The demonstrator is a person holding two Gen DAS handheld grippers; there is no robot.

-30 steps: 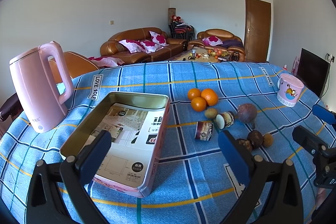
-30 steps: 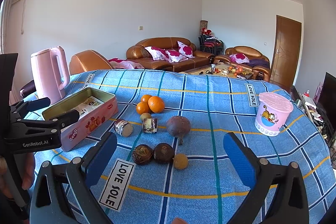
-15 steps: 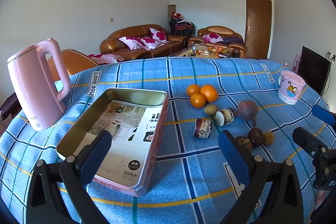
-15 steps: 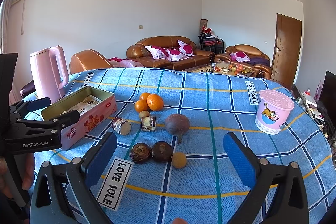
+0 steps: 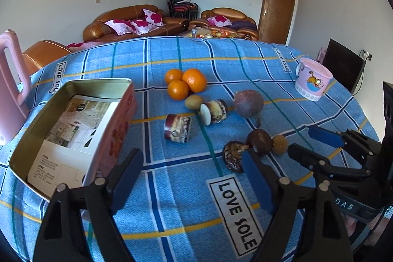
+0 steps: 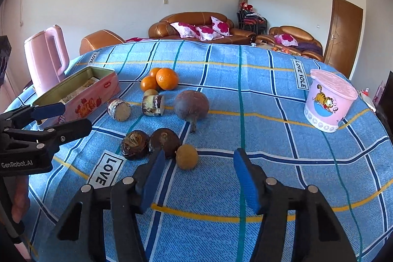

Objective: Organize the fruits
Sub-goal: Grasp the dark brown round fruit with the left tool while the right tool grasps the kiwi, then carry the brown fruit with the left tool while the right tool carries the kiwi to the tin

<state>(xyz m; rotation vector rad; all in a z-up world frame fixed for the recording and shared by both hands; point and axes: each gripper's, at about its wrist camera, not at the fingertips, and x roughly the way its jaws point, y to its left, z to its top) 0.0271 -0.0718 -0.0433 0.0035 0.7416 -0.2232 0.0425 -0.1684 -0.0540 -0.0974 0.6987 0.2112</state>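
The fruits lie loose in the middle of the blue checked surface [image 6: 270, 95]: three oranges [image 5: 185, 82] bunched at the far end, a small greenish fruit [image 5: 193, 102] touching them, two cut pieces [image 5: 213, 111] lying on their sides, a big purple round fruit [image 6: 191, 104] with its stem down, and nearest, two dark fruits [image 6: 147, 143] touching each other with a small yellow-brown one [image 6: 187, 156] just to their right. They sit scattered, so sorting has probably not begun.

The open pink tin [image 5: 73, 129] on the left, lined with printed paper, looks the likely place for them. The left tongs [image 5: 189, 173] hang over bare cloth between tin and fruit, jaws closing but still apart, with nothing between them. The right tongs [image 6: 196, 176] point at the small yellow-brown fruit, jaws narrowing, empty; the neighbouring dark fruit sits close enough to be nudged.

A pink kettle [image 6: 46, 55] stands far left, a lidded pink cartoon tub [image 6: 329, 100] far right; neither blocks the way.
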